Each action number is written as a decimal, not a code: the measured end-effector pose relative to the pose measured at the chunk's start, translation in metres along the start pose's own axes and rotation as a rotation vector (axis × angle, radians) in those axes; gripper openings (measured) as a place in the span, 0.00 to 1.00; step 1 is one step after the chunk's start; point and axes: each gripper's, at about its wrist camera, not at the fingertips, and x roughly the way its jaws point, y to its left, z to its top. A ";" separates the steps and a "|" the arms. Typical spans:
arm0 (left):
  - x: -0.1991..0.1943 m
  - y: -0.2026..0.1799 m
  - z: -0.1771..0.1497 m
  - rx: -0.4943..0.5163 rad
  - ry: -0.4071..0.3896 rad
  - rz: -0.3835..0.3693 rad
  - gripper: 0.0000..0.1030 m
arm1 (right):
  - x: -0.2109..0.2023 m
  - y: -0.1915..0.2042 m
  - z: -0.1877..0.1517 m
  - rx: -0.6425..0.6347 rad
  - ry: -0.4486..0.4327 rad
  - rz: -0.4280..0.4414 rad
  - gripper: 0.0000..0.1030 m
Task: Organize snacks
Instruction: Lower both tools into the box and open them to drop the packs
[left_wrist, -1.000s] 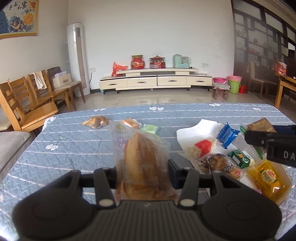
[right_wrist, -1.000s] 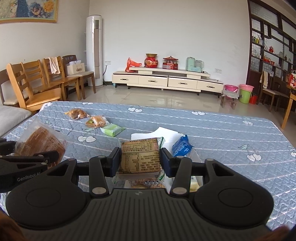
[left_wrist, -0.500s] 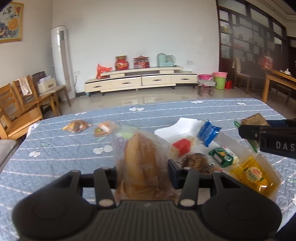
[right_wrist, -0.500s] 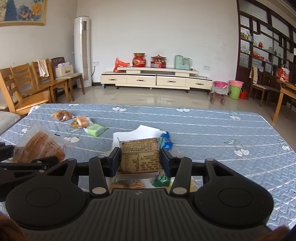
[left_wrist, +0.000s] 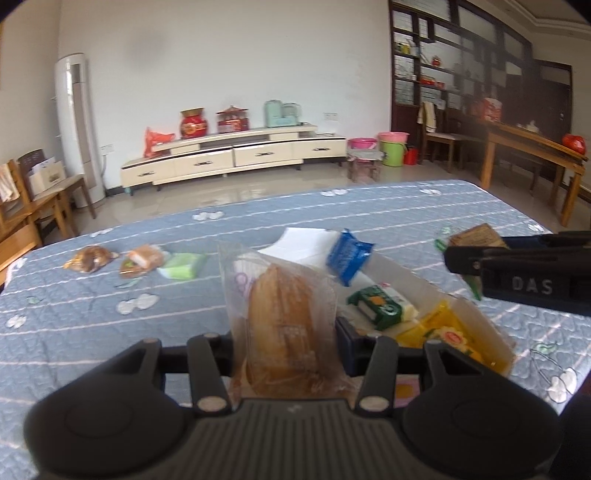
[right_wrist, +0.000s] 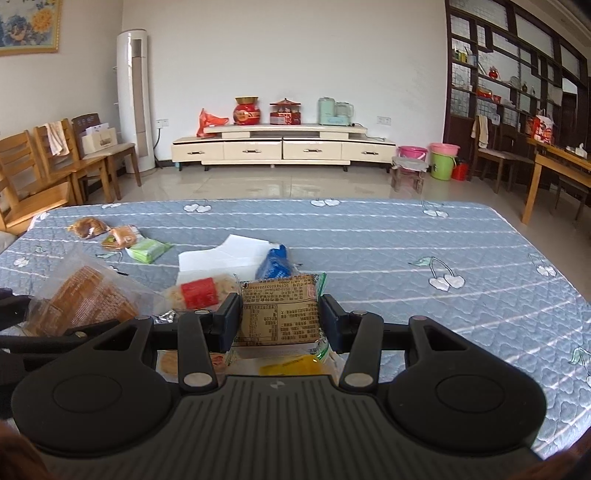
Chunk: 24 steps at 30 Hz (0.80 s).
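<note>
Bread packet (left_wrist: 284, 325) stays clamped in the left gripper (left_wrist: 284, 345), now nearer the white box (left_wrist: 436, 284); only the right view shows the right gripper (right_wrist: 277, 323) grasping a brown snack packet (right_wrist: 277, 312).

The left gripper (left_wrist: 284, 343) clamps a clear-wrapped brown pastry (left_wrist: 282, 325) upright between its fingers, above a blue quilted table cover (left_wrist: 74, 314). Just beyond lies a shallow white box (left_wrist: 476, 317) holding snacks — a green-and-white packet (left_wrist: 382, 306), a yellow packet (left_wrist: 443, 332) and a blue packet (left_wrist: 349, 256) propped at its far end. At right, the right gripper (left_wrist: 452, 258) reaches in, a brown packet (left_wrist: 476, 235) in its grip. Three loose snacks — two brown wrapped pastries (left_wrist: 90, 257) (left_wrist: 142, 258) and a pale green packet (left_wrist: 183, 265) — sit together on the cover at far left, well apart from the box.
</note>
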 end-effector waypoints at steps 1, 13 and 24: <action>0.002 -0.004 0.000 0.007 0.001 -0.008 0.46 | 0.001 0.000 0.000 0.001 0.002 -0.001 0.56; 0.016 -0.027 0.001 0.049 0.022 -0.057 0.46 | 0.017 0.003 0.000 0.005 0.028 0.000 0.56; 0.025 -0.035 0.003 0.060 0.029 -0.083 0.46 | 0.031 -0.003 0.002 -0.003 0.048 0.019 0.57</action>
